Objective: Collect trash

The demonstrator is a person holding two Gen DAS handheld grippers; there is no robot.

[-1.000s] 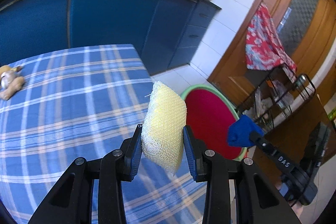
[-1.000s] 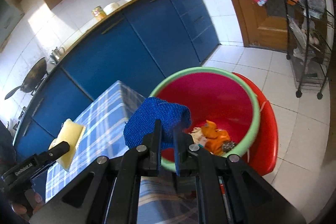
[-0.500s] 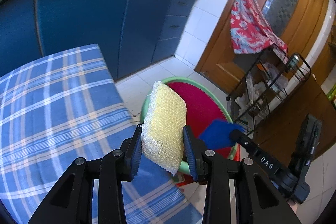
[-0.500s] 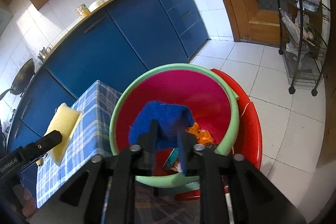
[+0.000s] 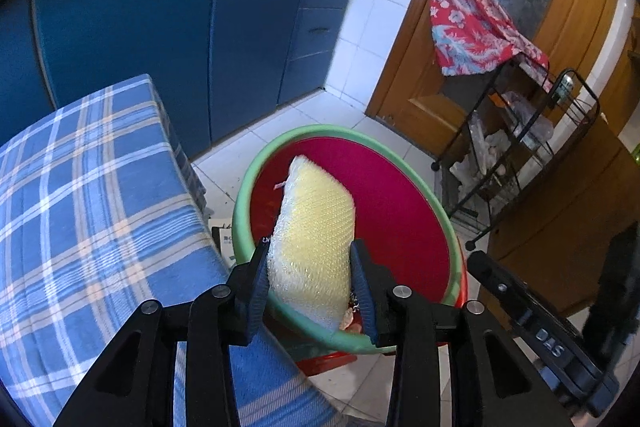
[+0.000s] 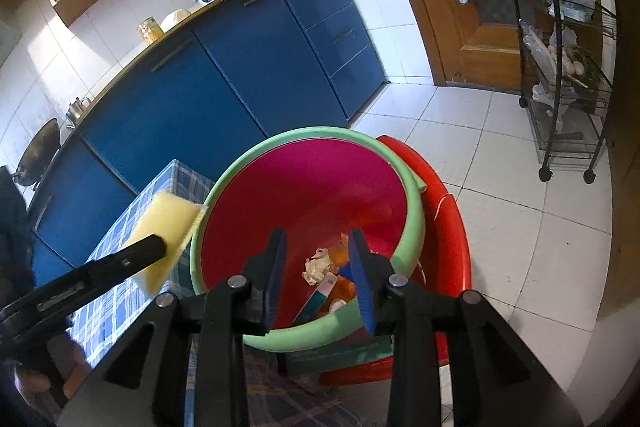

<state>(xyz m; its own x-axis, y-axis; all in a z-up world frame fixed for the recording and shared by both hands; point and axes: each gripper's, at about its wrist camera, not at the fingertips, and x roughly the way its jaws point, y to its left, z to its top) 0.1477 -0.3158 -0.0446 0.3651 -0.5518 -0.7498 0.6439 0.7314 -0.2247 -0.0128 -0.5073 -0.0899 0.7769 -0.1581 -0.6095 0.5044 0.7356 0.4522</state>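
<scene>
Blue cloth dropped as my right tongs (image 6: 316,275) opened, now empty; left tongs (image 5: 310,277), loosening, still pinch sponge (image 5: 316,247)—release squarely over bin (image 5: 400,155).

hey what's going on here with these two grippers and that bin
A person is clearing trash into a green-rimmed red bin beside the plaid-covered table. The left gripper holds a yellow sponge over the bin; its fingers have just eased wider, the sponge between them. The right gripper has just been opening and is empty above the bin, where crumpled paper and orange scraps lie.
</scene>
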